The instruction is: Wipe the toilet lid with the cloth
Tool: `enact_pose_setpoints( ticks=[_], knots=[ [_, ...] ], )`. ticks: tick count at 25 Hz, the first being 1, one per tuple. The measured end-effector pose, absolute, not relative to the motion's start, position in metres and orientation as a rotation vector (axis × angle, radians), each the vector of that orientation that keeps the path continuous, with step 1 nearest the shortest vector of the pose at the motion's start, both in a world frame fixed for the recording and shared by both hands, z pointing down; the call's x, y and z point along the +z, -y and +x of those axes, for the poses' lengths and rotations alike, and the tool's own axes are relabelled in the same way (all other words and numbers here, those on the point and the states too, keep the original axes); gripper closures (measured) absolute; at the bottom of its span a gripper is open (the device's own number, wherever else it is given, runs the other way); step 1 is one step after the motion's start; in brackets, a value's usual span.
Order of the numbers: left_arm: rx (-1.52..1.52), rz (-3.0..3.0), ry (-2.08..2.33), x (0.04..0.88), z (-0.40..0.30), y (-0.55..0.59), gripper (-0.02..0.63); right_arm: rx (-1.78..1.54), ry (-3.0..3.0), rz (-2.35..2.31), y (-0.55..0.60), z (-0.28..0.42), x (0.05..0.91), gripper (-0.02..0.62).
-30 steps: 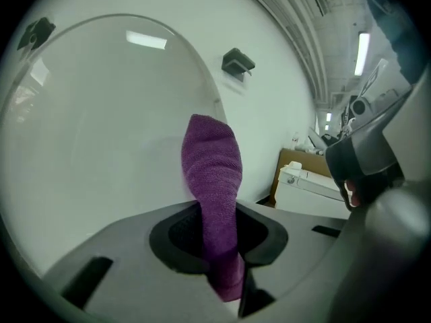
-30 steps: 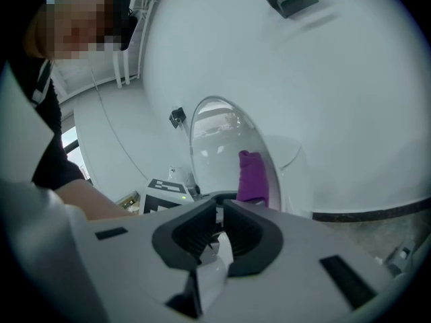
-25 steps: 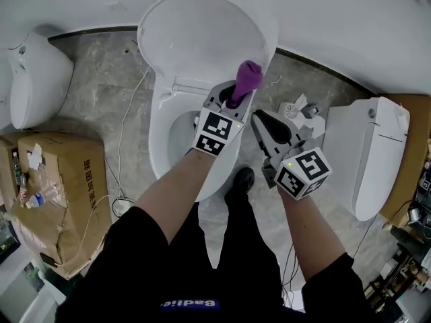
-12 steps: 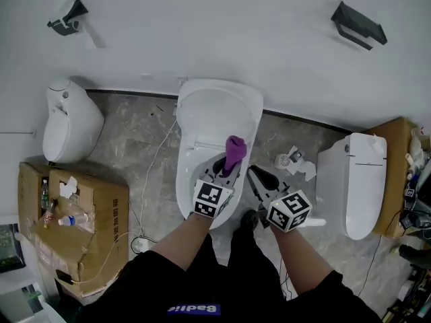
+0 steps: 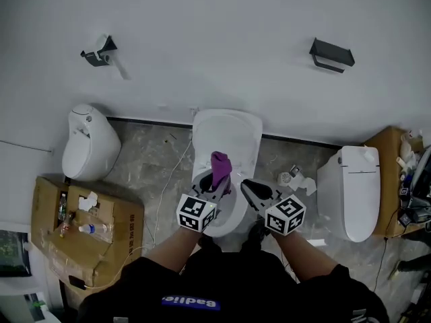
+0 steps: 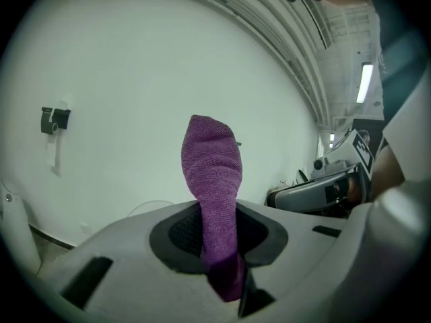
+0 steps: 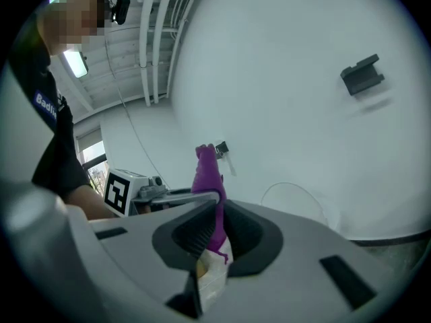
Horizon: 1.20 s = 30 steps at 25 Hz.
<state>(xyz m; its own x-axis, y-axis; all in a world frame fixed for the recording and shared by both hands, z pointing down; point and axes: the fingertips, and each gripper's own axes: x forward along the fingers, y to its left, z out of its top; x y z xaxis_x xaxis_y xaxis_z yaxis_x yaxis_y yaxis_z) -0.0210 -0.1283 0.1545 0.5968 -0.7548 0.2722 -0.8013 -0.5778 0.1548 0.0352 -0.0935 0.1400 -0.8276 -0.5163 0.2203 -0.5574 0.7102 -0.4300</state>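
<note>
**Both grippers lifted off the toilet, cloth in the left**

Nearest to us in the head view are our black clothes and two bare forearms, each ending in a marker cube. The left gripper (image 5: 215, 186) has its fingers pinched on the purple cloth (image 5: 219, 167). In the left gripper view the cloth (image 6: 212, 173) stands upright out of the closed fingers, with only bare wall behind it. The right gripper (image 5: 248, 186) sits just beside it, fingers drawn narrow, almost together. In the right gripper view a pale patch shows low in the slit between the fingers (image 7: 195, 231), and we cannot tell what it is.

A second ago both grippers were down at the bowl and the toilet filled the picture. Now they have risen, and the toilet looks small beneath them. The cloth was in the left fingers then as well, and the right fingers were just as narrow.

Behind the cloth the toilet lid (image 5: 229, 132) stands raised against the wall. A cardboard box (image 5: 87, 231) lies on the floor (image 5: 151, 160) to the left, with other toilets at either side. Farthest off, a dark wall holder (image 5: 331, 54) has come into view.
</note>
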Motion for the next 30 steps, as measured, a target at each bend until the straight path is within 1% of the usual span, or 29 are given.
enact_pose_setpoints(
  ticks=[6,13,21,30],
  knots=[
    [0.104,2.55,1.322,0.083,-0.055,0.095,0.52,0.731,2.874,0.782,0.069,0.016,0.102,0.546],
    [-0.02,2.645,1.293,0.024,-0.056,0.075,0.52,0.639,2.917,0.661,0.062,0.003,0.067,0.546],
    [0.01,2.692,1.297,0.017,-0.06,0.071,0.52,0.587,2.941,0.59,0.054,-0.011,0.054,0.546],
    [0.034,2.709,1.257,0.02,-0.05,0.076,0.52,0.58,2.944,0.613,0.058,-0.005,0.054,0.546]
  ],
)
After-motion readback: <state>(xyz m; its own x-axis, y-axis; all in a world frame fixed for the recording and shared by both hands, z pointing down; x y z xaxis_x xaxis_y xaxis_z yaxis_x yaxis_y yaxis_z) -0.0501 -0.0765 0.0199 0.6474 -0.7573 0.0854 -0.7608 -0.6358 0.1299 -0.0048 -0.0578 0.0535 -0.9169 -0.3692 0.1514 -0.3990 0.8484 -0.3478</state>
